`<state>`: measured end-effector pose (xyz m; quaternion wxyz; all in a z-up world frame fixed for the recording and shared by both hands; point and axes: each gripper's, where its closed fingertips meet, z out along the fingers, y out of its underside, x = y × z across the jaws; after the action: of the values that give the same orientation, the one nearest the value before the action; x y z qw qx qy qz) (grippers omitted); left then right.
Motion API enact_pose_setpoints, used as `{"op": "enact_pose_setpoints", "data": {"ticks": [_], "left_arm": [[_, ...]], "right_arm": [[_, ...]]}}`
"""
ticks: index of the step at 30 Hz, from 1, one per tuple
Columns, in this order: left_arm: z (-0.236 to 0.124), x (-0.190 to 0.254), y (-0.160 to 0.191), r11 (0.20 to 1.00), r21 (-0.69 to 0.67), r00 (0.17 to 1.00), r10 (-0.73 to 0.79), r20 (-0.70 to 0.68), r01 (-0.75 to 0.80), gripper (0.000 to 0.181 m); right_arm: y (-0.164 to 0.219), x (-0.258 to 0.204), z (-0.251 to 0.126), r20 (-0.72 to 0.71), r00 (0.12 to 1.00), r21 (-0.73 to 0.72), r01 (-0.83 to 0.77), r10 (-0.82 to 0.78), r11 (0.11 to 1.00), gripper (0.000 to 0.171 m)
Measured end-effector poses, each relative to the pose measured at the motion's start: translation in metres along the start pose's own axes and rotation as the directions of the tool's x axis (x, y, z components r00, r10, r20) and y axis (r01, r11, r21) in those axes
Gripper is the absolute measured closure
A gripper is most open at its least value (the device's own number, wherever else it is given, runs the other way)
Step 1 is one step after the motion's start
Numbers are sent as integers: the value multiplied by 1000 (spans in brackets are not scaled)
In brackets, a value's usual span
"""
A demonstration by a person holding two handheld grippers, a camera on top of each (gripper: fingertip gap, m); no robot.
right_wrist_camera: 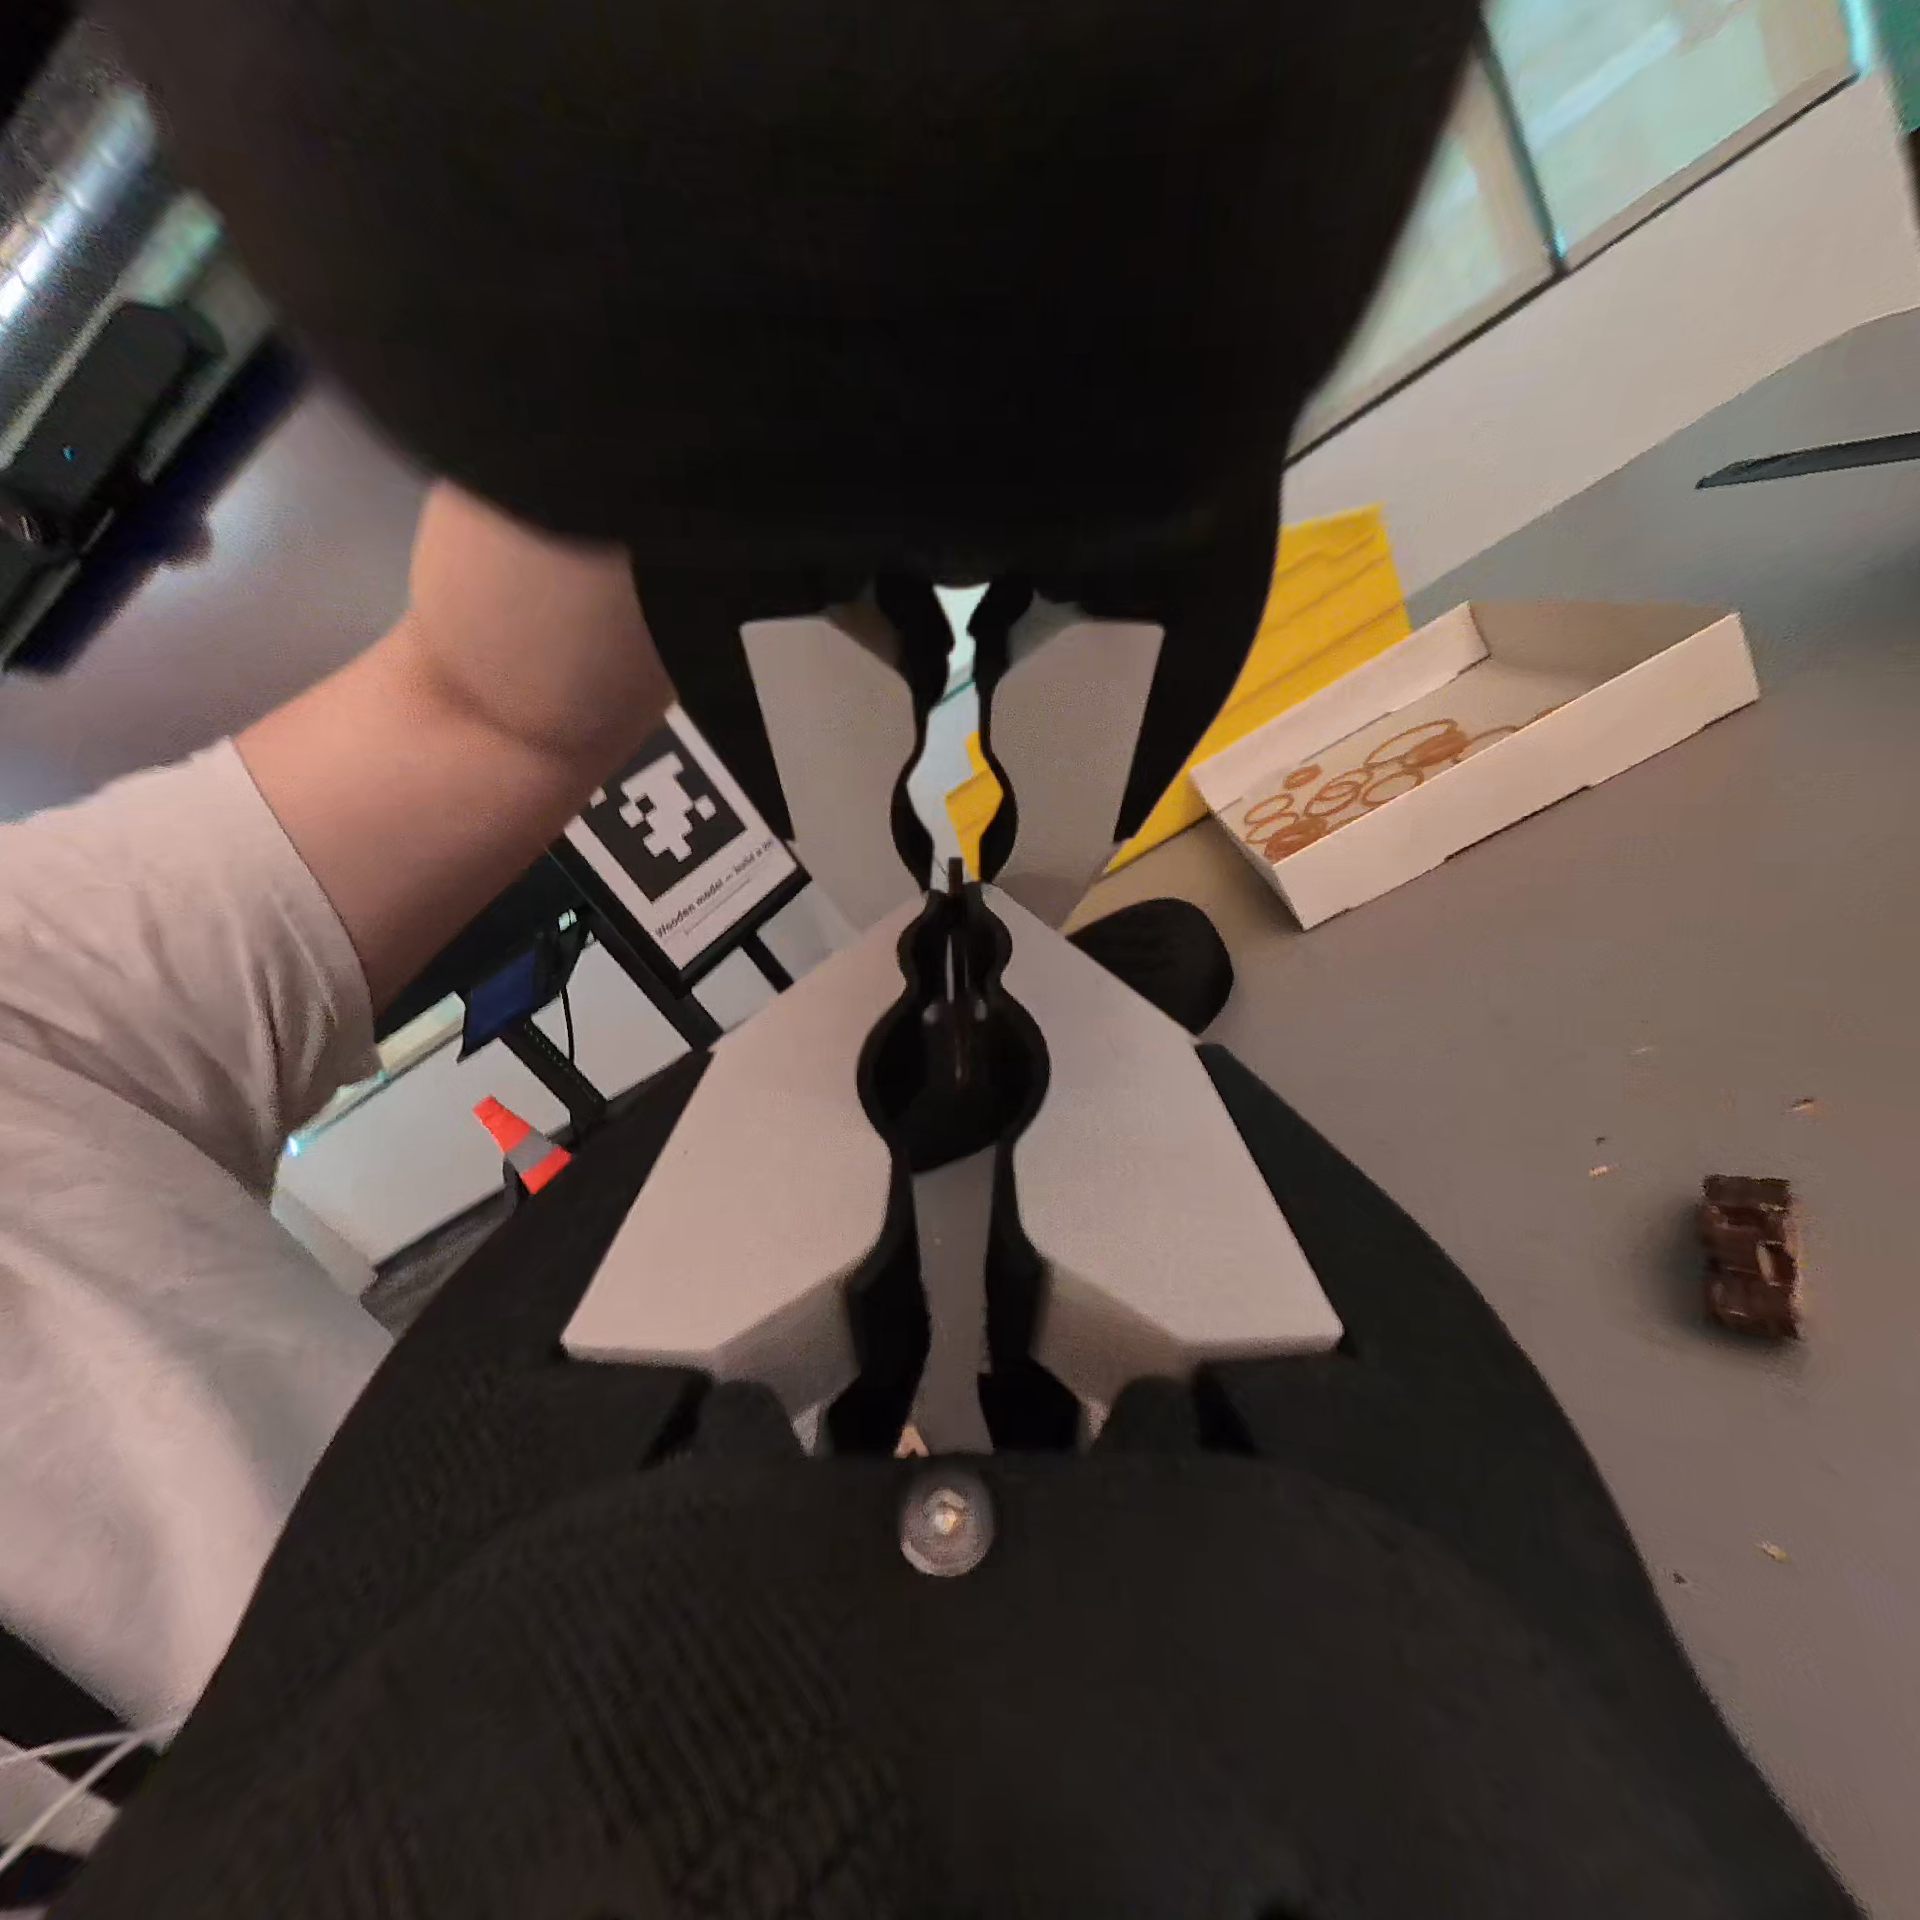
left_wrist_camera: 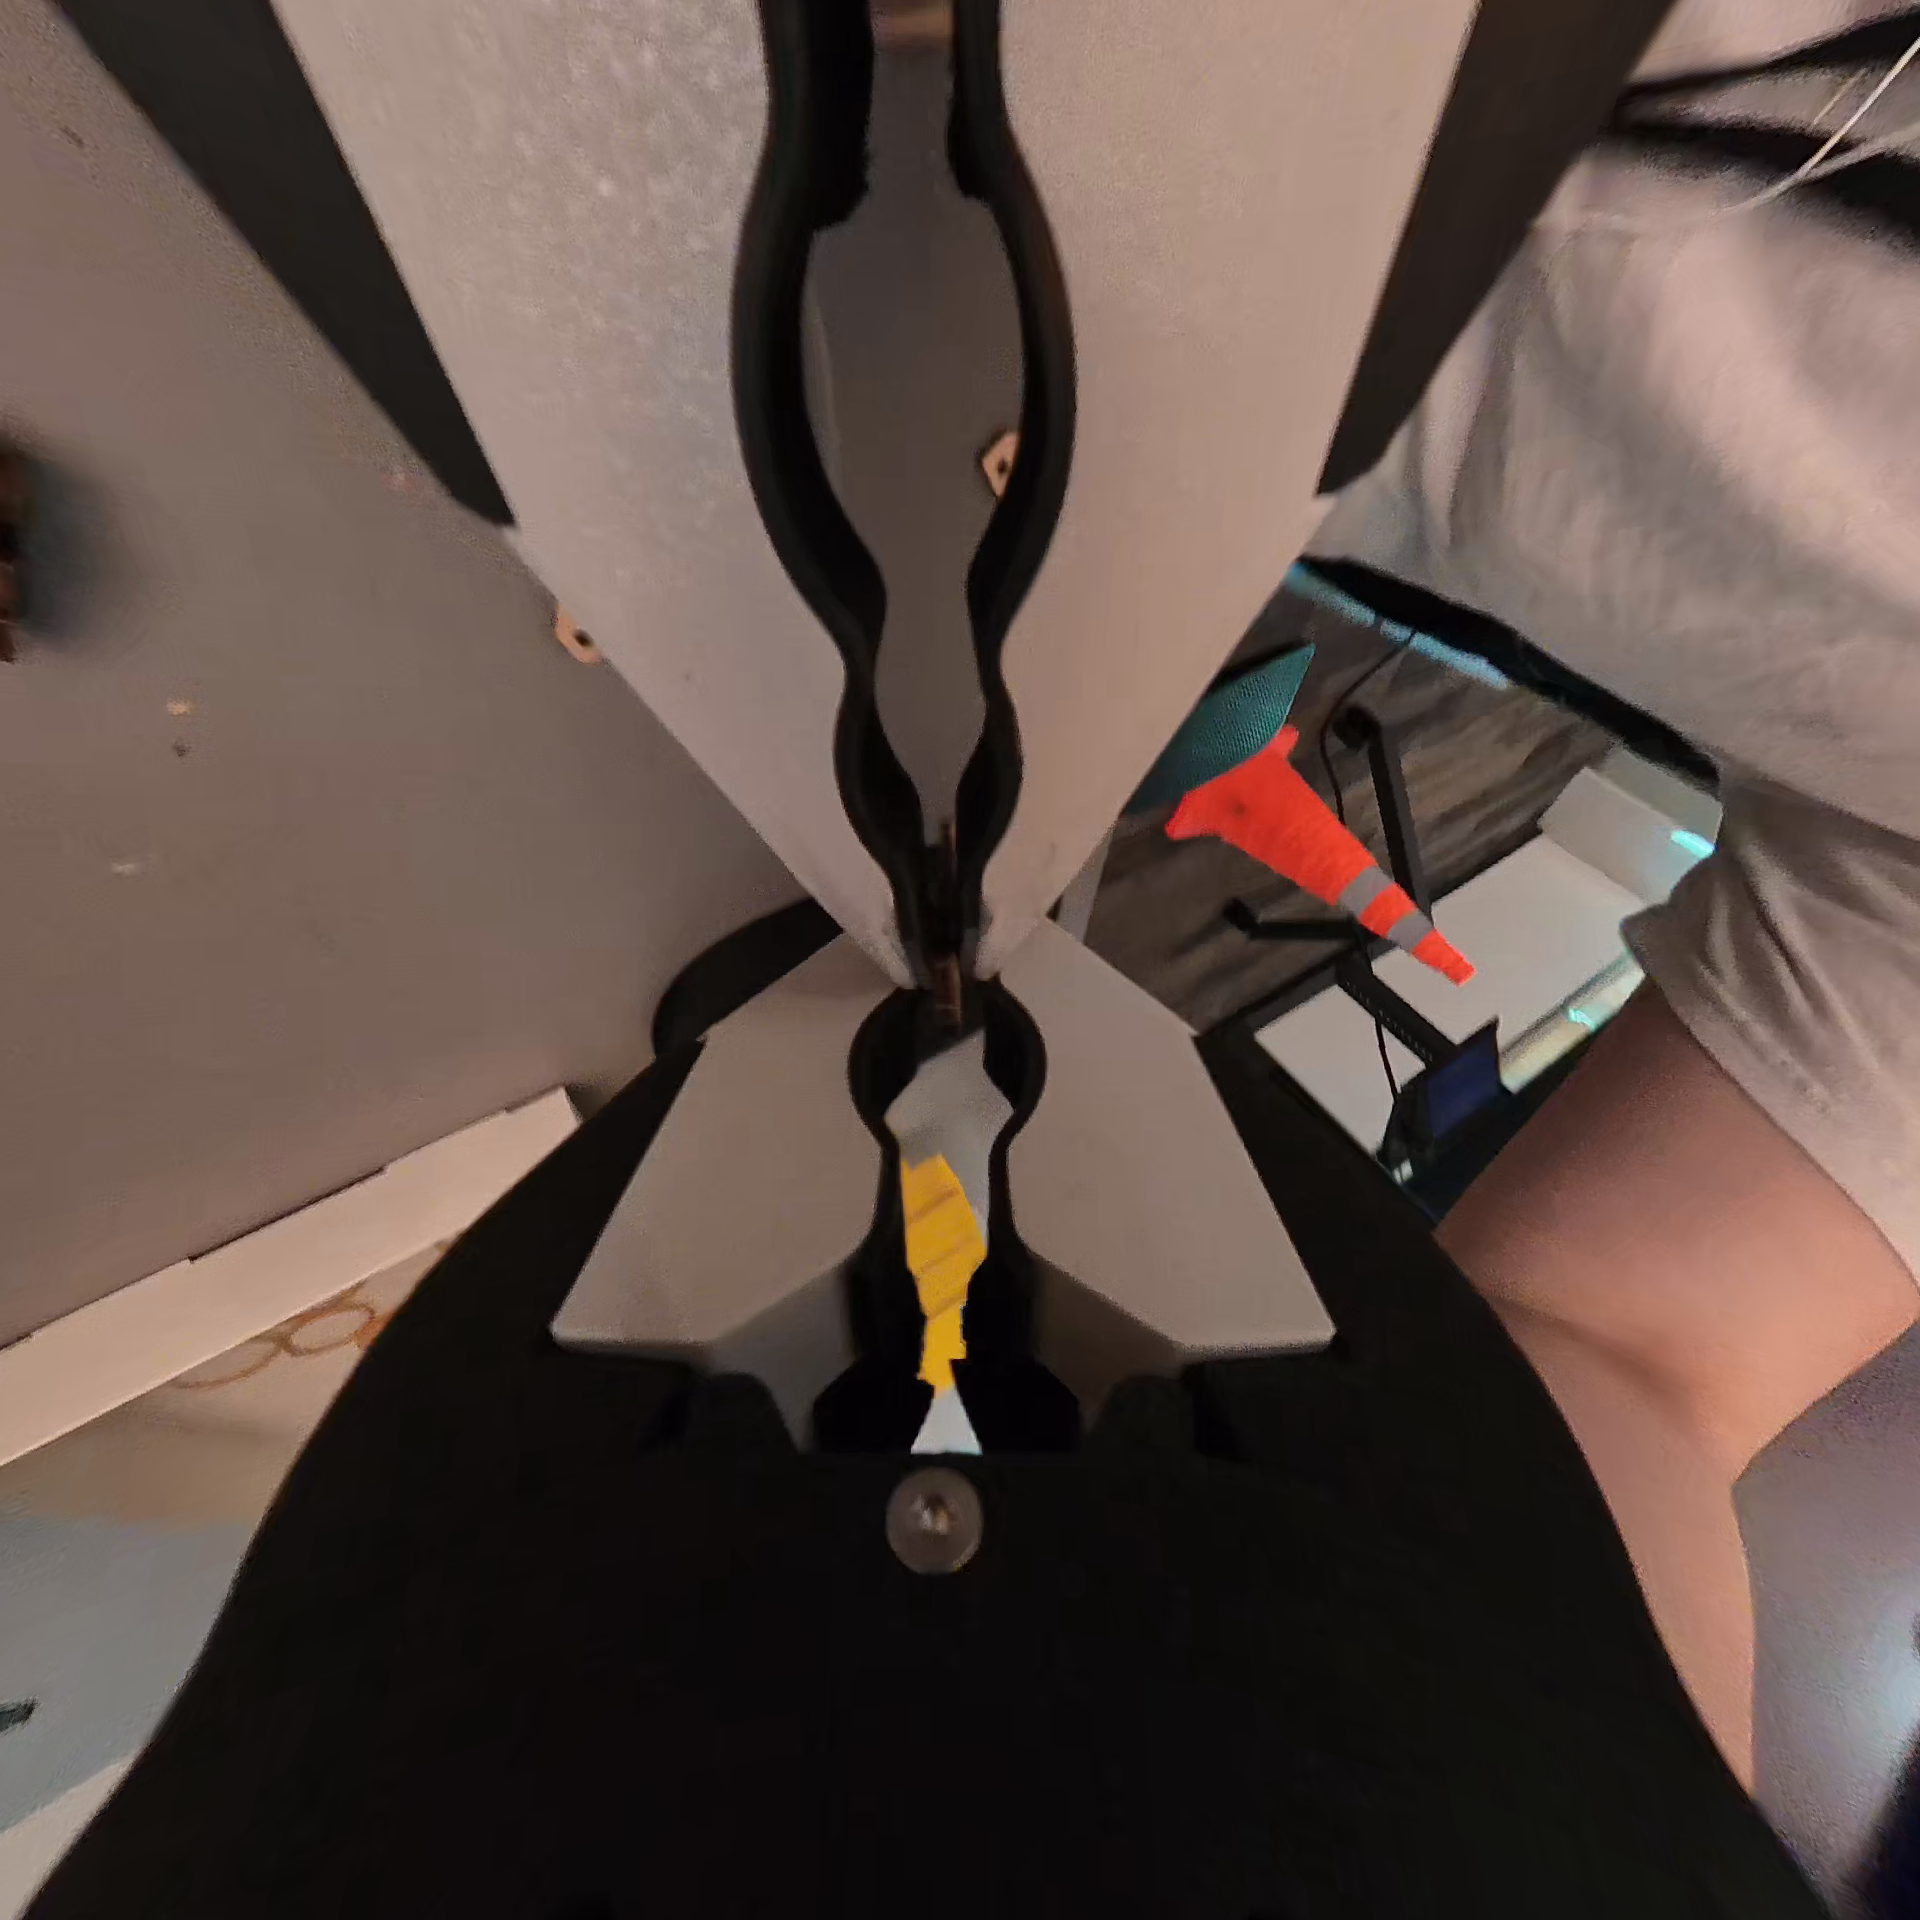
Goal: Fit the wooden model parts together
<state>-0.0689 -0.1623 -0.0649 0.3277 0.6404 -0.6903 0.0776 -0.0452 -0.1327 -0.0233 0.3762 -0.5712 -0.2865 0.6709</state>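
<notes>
— Where's the wooden part?
— A thin dark piece (left_wrist_camera: 943, 971) is pinched tip to tip between the left gripper (left_wrist_camera: 940, 1013) and the right gripper (right_wrist_camera: 954, 902), above the grey table (right_wrist_camera: 1455, 1143).
— Both clamped?
— Seemingly; it's blurry. A second dark wooden block (right_wrist_camera: 1751, 1255) lies apart.

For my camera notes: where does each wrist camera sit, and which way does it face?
Left wrist view: on the left gripper, facing the right gripper tip to tip; arm and shirt show.
Right wrist view: on the right gripper, facing the left one; arm, shirt show.
Shared: both grippers, wooden part, orange cone.
</notes>
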Motion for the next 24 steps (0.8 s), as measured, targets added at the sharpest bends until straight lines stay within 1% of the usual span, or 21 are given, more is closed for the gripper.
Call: {"op": "enact_pose_setpoints", "data": {"ticks": [2,6,8,9,10,12,14,16,18,20,22,23,24], "left_arm": [[-9,-2,-9,996,92,1000,14,-2,-14,172],[-26,-11,-22,958,279,998,61,34,-69,168],[-33,-18,-23,930,358,996,65,58,-82,158],[-35,-21,-23,914,397,996,65,67,-86,154],[-38,-24,-23,891,443,995,69,79,-96,155],[-45,-32,-24,828,549,992,64,111,-115,154],[-55,-41,-26,732,670,989,39,141,-124,150],[-71,-38,-33,577,803,988,55,146,-150,149],[-87,-32,-39,407,896,984,68,163,-177,151],[-98,-34,-42,274,941,979,26,200,-199,155],[-106,-35,-44,163,963,976,4,218,-216,162],[-107,-34,-46,126,969,977,11,211,-211,164],[-108,-34,-47,110,974,980,16,198,-198,166]], "right_arm": [[-14,2,-8,2,1000,64,-31,31,997,170],[-37,11,-27,-9,997,156,-70,72,985,170],[-45,16,-35,-16,996,197,-78,83,977,170],[-50,18,-39,-18,996,223,-84,90,971,170],[-54,21,-43,-19,995,250,-93,101,964,170],[-63,25,-52,-9,991,313,-121,130,942,170],[-70,30,-62,-2,986,376,-152,165,914,170],[-76,34,-70,15,981,434,-180,193,882,171],[-79,37,-76,31,977,474,-201,212,857,171],[-81,38,-79,43,975,496,-210,217,843,171],[-81,39,-79,46,976,506,-206,212,837,171],[-80,39,-79,47,977,505,-203,208,839,170],[-79,39,-78,43,979,505,-195,201,841,171]]}}
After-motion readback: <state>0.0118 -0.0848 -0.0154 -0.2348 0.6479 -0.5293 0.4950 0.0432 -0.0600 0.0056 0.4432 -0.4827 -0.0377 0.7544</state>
